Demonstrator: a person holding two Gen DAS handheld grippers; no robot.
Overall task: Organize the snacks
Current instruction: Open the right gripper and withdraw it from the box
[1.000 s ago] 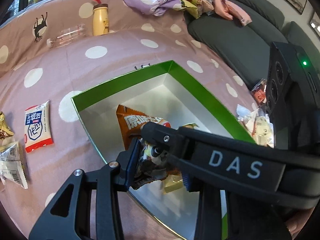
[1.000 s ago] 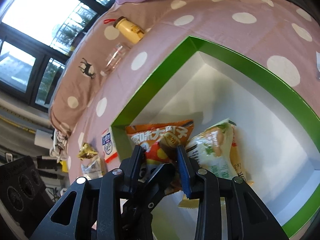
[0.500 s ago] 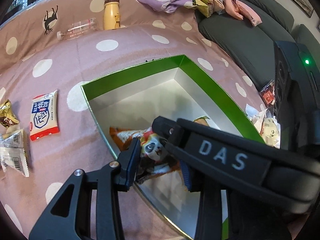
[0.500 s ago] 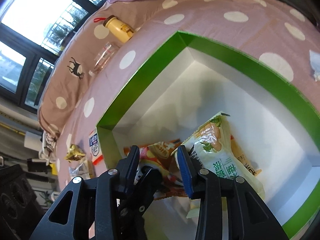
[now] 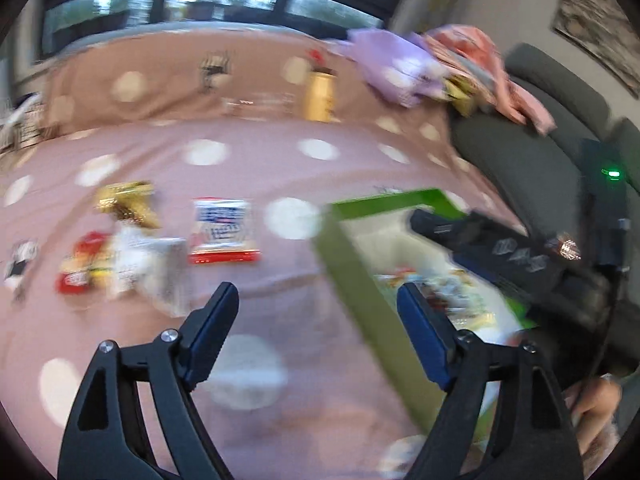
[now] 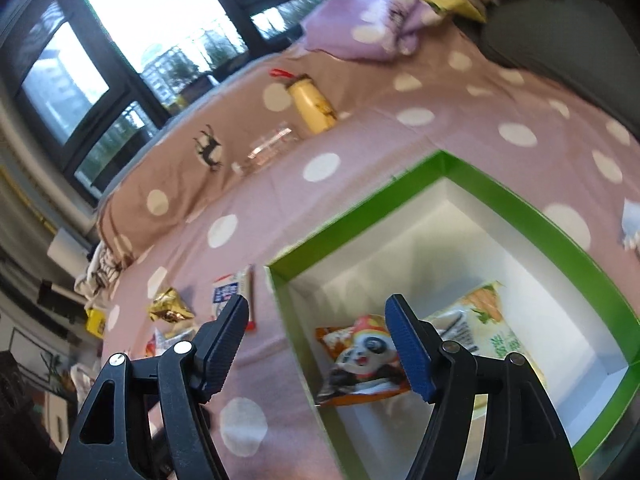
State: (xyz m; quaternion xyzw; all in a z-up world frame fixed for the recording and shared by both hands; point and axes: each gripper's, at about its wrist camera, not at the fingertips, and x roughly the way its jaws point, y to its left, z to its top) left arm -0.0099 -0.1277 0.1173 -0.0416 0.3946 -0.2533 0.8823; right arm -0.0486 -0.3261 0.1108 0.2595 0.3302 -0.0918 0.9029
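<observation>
Both jaws are opening, empty; I'm eyeing the crinkly red-and-white foil snack packet (image 5: 224,230), light, slippery, best pinched by its edge

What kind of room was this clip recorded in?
Most likely a home living room or bedroom: a soft surface under a pink polka-dot sheet, a dark grey sofa beside it, large dark-framed windows behind, and a framed picture on the wall.

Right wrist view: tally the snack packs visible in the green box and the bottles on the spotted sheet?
Snack packs in the green box: 2 (panda pack, green-and-white pack)
Bottles: 2 (yellow bottle, clear bottle lying down)
Total: 4
</observation>
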